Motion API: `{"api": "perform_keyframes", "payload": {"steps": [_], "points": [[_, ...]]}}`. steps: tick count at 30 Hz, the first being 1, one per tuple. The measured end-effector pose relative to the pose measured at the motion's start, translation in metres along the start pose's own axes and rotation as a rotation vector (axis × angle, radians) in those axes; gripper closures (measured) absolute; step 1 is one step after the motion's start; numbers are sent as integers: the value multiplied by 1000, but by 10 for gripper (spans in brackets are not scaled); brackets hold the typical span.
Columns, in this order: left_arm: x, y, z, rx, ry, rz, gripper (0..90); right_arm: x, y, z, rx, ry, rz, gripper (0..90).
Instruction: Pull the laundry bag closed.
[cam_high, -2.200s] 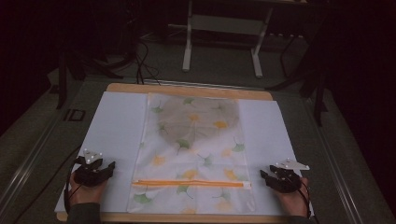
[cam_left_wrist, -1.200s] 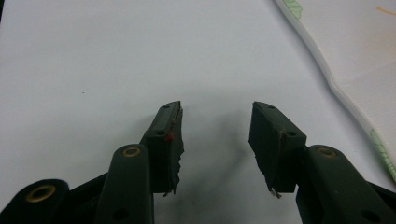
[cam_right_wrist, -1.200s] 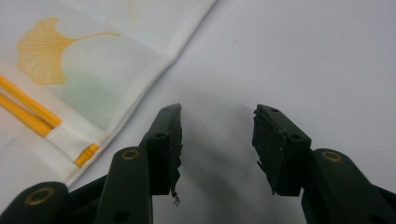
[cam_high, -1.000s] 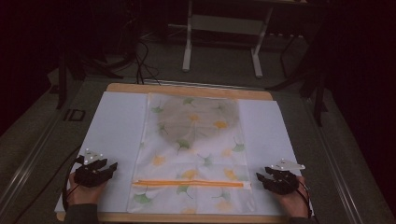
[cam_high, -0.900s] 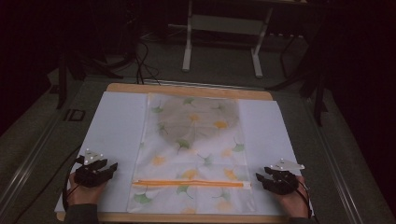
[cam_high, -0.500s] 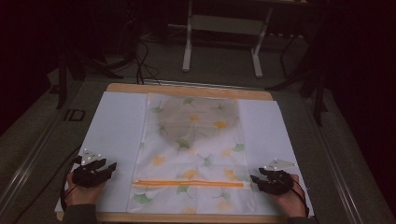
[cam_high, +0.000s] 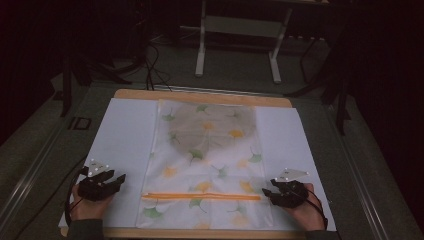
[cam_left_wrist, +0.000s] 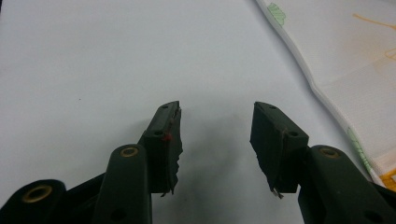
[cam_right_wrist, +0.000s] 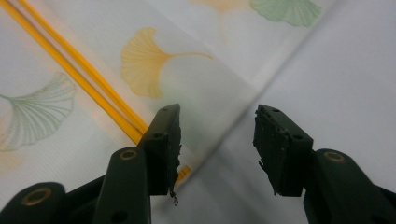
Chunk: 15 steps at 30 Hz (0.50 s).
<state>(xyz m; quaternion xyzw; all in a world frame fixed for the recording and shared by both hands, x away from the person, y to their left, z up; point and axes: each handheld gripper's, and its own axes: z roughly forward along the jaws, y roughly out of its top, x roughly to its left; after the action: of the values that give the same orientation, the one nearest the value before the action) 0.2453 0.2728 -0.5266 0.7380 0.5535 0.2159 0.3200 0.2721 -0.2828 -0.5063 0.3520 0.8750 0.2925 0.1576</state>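
My right hand-held gripper (cam_right_wrist: 217, 151) hangs with jaws apart over the right edge of the cloth (cam_right_wrist: 196, 93) lying flat mid-table; it looks thin, limp and light, so I'd pinch that hem by the orange stripe (cam_right_wrist: 79, 63).

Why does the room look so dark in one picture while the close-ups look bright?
High view: light falls on the white table cover and leaf-print cloth, the surroundings staying near black. Right gripper view: the cloth's orange stripe is sharp, the near jaws slightly soft. Left gripper view: faint shadow under the jaws.
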Motion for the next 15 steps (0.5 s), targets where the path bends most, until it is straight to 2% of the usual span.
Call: {"api": "perform_keyframes", "payload": {"steps": [15], "points": [[-3,0,0,5,-14,12,517,17,25,12,17,71,-85,516]]}}
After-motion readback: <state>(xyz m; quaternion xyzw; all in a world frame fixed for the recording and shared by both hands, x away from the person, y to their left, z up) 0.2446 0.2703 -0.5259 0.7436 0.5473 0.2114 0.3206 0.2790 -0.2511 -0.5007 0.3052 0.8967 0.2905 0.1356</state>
